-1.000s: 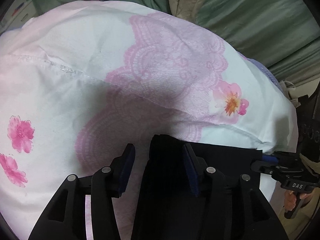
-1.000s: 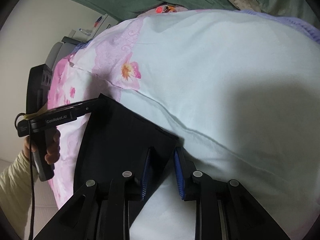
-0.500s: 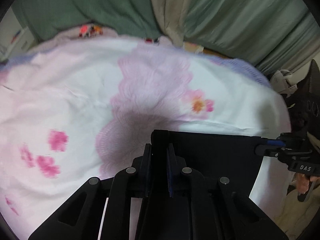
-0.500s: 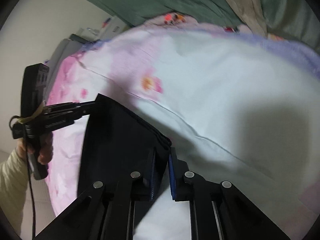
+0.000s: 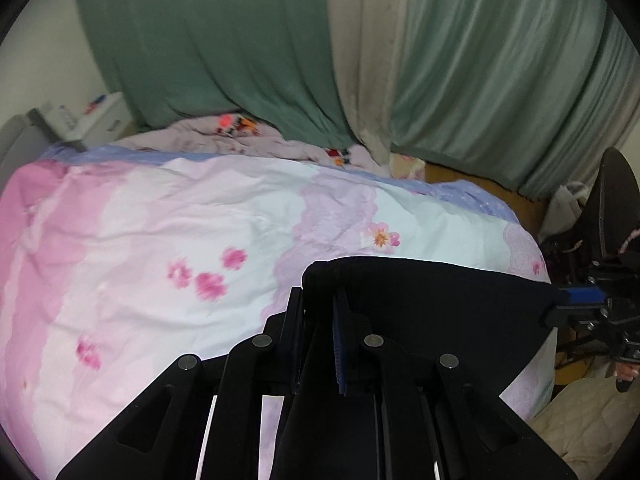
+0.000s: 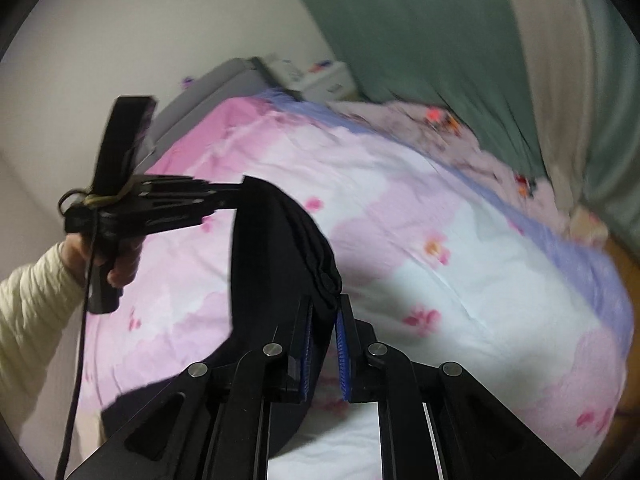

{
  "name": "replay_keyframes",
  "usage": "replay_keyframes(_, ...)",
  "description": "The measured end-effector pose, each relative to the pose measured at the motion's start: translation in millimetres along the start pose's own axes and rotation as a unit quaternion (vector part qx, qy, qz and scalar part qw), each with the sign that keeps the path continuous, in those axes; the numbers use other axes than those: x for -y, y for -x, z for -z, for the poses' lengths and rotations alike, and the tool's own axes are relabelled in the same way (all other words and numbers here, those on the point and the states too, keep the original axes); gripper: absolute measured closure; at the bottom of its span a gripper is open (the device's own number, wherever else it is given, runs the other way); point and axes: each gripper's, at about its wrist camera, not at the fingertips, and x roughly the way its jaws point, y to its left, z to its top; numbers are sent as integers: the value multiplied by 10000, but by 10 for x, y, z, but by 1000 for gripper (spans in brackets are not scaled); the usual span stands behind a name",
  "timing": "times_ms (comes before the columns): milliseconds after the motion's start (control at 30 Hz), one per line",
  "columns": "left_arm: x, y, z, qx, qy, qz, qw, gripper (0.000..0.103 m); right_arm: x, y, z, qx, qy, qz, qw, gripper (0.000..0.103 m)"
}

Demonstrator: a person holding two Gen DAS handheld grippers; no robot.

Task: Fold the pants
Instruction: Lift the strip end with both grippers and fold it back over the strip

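Pants [image 5: 420,320], black, hang stretched between both grippers above the bed. From the left wrist view, the left gripper [image 5: 318,320] is clamped on one top corner at 6 o'clock, and the right gripper [image 5: 576,304] pinches the other corner at 3 o'clock. Below lies a floral duvet [image 5: 160,240], pink and pale blue. Green curtains [image 5: 240,40] hang at 12 o'clock.

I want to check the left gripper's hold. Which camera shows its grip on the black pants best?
The right wrist view: the left gripper appears whole from the side, pinching a corner of the black pants. The left wrist view shows only its own fingers clamped on cloth.
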Motion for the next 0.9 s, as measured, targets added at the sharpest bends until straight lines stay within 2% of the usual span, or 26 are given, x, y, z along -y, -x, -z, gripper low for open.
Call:
replay_keyframes(267,-142,830,782,377,668,-377,9963,88,-888,351,251,-42,829,-227,9963,91)
replay_keyframes(467,-372,1277,1656,435,1216,-598,9898,89,-1574,428,556,-267,1494,-395,9876,91)
replay_keyframes(667,-650,1350,2560,116,1744,-705,9821,92,-2303,250,1056,-688,2200,-550,9715,92)
replay_keyframes(900,-895,1138,3519,-351,2352,-680,9689,92,-2966,-256,1814,-1421,2713,-809,9485,94)
